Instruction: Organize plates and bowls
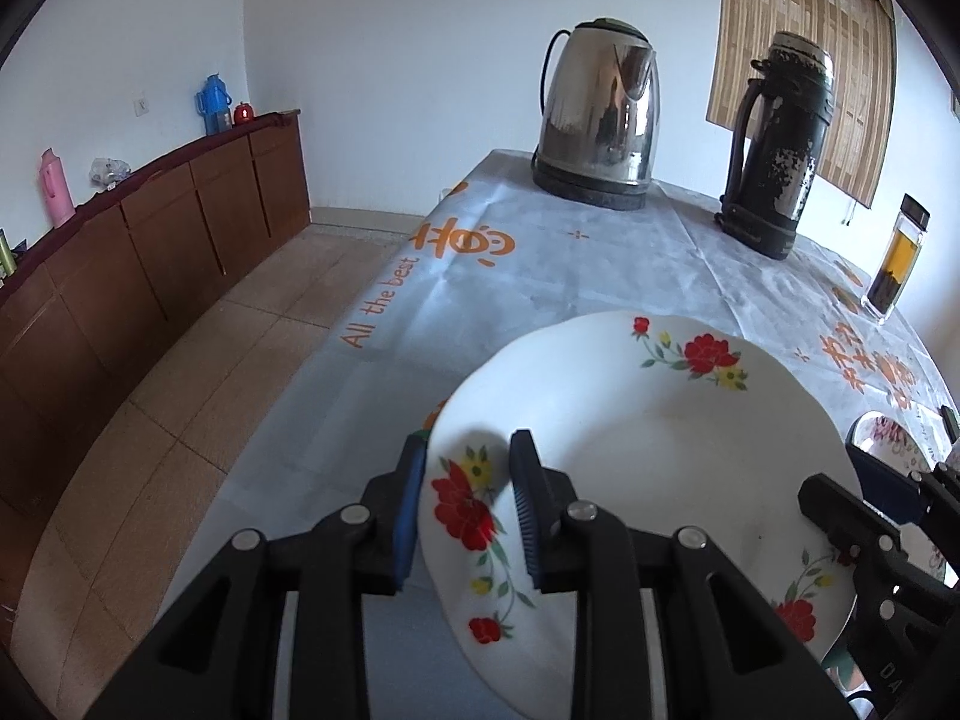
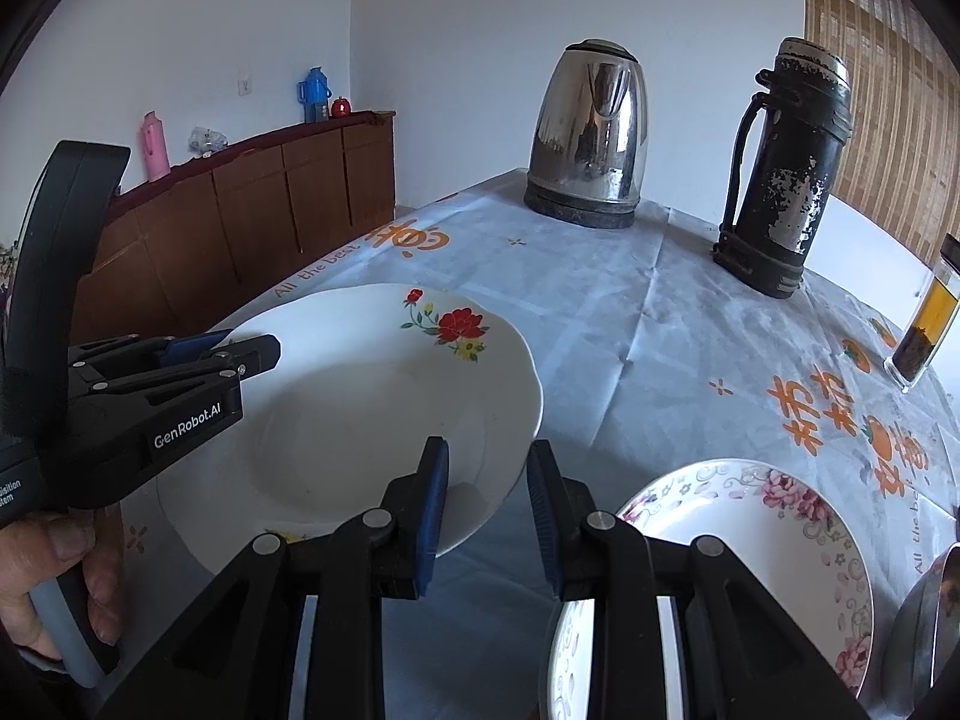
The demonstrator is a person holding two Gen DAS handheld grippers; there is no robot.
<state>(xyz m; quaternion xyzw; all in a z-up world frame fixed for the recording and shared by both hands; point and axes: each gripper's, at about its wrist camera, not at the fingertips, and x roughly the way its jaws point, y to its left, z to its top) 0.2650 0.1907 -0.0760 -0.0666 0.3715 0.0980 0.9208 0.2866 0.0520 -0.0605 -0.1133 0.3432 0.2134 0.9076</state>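
Left wrist view: left gripper (image 1: 469, 510) narrowly parted, pads straddling the near-left rim of the red-flowered plate (image 1: 648, 450), apparently pinching it; plate tilted, near the table's left edge. Kettle (image 1: 597, 120) and flask (image 1: 780, 144) far behind. Right wrist view: right gripper (image 2: 487, 516) narrowly parted around the same plate's near-right rim; grip not certain. Pink-flowered plate (image 2: 798, 516) flat, just right. Judged early: plates not yet stacked, most sorting left.
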